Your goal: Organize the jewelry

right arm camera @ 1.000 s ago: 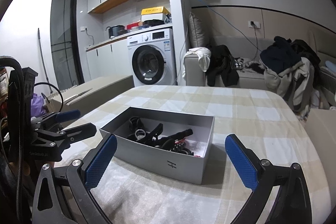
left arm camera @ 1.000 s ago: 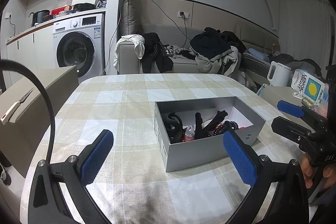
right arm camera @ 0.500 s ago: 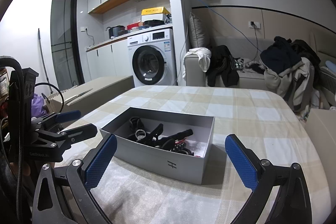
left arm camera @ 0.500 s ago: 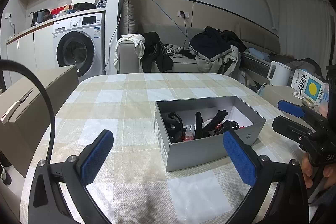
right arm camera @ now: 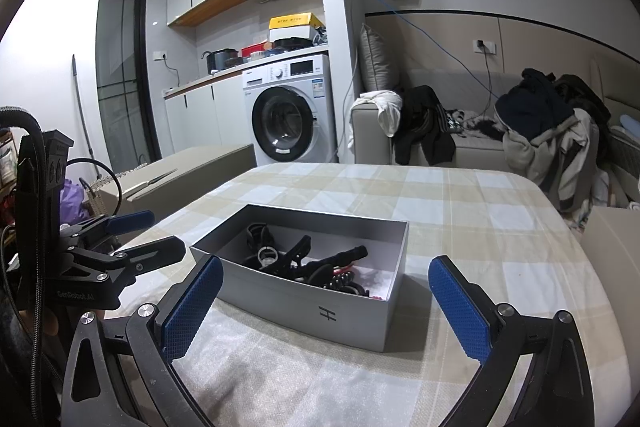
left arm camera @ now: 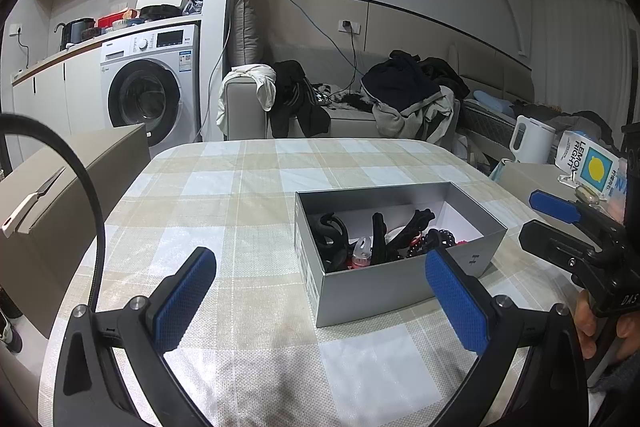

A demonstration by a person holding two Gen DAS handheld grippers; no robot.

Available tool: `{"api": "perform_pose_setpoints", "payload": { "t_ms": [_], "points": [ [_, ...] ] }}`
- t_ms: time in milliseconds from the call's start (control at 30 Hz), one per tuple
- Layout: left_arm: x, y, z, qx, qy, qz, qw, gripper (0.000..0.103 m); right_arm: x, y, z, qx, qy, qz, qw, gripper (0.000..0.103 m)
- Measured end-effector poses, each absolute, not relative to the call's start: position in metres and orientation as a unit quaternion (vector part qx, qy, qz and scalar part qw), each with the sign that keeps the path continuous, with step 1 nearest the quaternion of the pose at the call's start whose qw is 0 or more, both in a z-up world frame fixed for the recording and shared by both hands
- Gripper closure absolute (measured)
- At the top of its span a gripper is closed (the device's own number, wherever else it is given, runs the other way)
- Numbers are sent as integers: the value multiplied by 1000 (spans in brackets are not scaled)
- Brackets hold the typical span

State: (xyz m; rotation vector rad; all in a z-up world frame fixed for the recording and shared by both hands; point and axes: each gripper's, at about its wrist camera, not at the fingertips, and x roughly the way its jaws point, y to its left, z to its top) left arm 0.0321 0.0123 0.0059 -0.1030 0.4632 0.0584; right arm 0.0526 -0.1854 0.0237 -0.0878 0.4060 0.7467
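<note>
An open grey box (left arm camera: 372,287) stands on the checked tablecloth and also shows in the right wrist view (right arm camera: 320,311). It holds a jumble of black hair clips (left arm camera: 382,233), coiled ties and small red pieces (right arm camera: 320,267). My left gripper (left arm camera: 320,295) is open and empty, held above the cloth just in front of the box's near left corner. My right gripper (right arm camera: 324,307) is open and empty, hovering in front of the box's long side. Each gripper shows in the other's view, the right one (left arm camera: 560,223) and the left one (right arm camera: 136,235), at either end of the box.
The table (left arm camera: 224,187) has a rounded far edge. A cardboard box (left arm camera: 48,195) with a white-handled knife on it stands at the left. A kettle (left arm camera: 532,143) and a lemon carton (left arm camera: 588,165) sit at the right. A washing machine and a cluttered sofa are behind.
</note>
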Motion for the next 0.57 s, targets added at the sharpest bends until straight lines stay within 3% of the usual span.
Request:
{"api": "perform_pose_setpoints", "payload": {
  "t_ms": [567],
  "points": [
    [33,14,3,-54,235,30,970,1,53,-185,24,-42,197,362,910,0]
  ]
}}
